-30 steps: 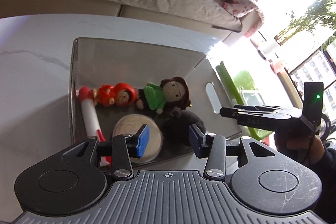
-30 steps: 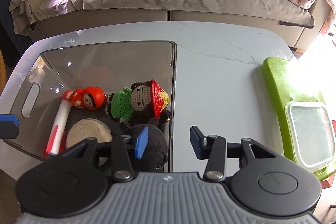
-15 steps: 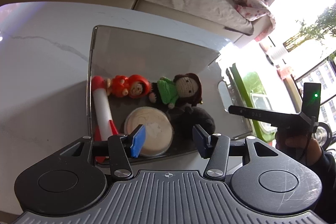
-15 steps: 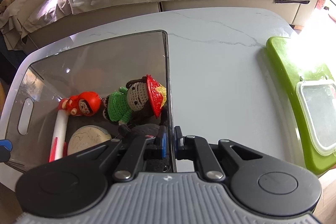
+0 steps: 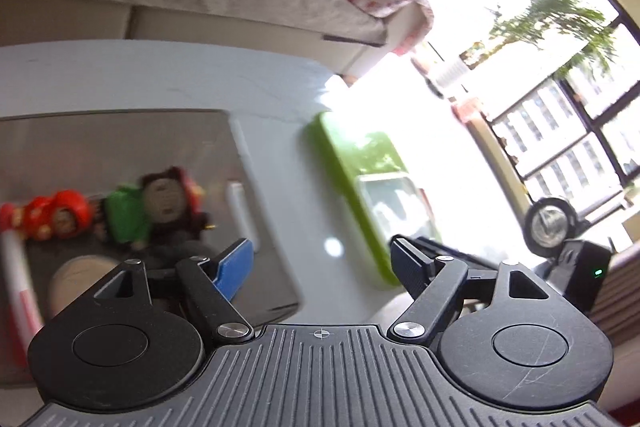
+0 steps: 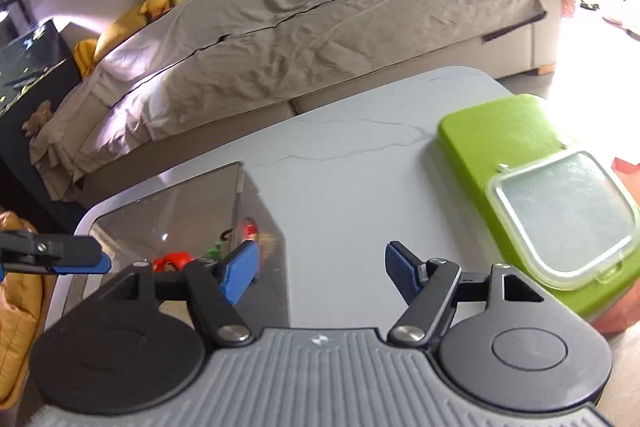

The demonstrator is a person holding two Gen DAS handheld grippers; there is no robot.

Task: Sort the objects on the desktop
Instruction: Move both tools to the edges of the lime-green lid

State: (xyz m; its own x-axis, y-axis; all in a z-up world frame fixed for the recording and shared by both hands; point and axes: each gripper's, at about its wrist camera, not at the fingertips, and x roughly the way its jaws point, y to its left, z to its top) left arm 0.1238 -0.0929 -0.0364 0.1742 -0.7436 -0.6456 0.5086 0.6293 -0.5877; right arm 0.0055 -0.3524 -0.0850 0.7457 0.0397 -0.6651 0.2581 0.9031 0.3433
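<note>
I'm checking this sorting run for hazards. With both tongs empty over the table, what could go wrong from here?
The green lid overhangs the table edge; a bump could tip it off. The bin wall is clear, so the opening left tongs might clip it when reaching for the doll.

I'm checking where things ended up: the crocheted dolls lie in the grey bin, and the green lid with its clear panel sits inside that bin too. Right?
Not quite. The crocheted dolls do lie in the grey bin, but the green lid lies on the white table beside the bin, apart from it. The right wrist view shows this.
</note>
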